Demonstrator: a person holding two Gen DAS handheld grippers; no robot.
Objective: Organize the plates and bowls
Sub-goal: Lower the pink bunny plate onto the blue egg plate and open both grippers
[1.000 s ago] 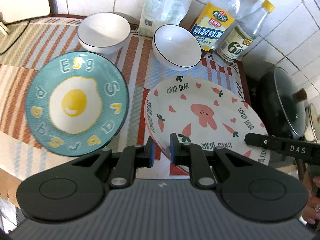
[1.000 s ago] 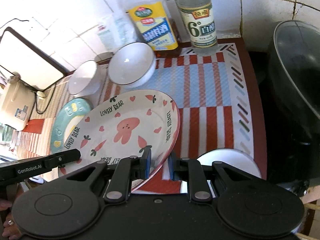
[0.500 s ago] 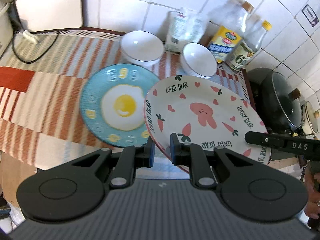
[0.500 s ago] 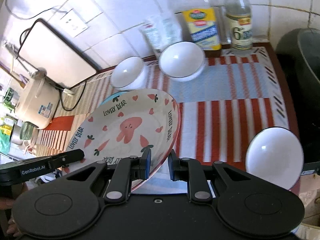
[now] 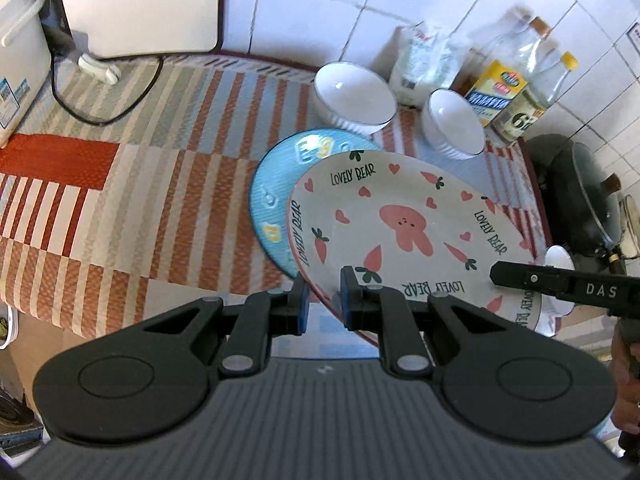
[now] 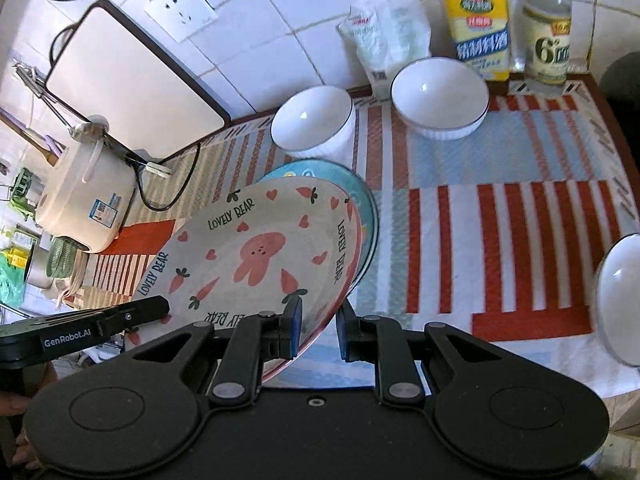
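Rice cooker [image 6: 86, 196] at far left of bench [image 5: 120, 200]. Left gripper [image 5: 323, 298] clamped on bunny plate [image 5: 400, 236], near-left rim; right gripper [image 6: 318, 330] clamped on its near-right rim. Held tilted above blue plate [image 5: 276, 196], partly covering it. Two white bowls [image 5: 354, 98] behind.

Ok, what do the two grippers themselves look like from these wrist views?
Both are matte black plastic. The left gripper and right gripper each have two round discs, linkage arms with silver pivot pins, and fingers with blue pads. Seen from the other camera, the left one's side reads "GenRobot.AI" and the right one's "DAS" in white. No cables show. A ring is on one finger.
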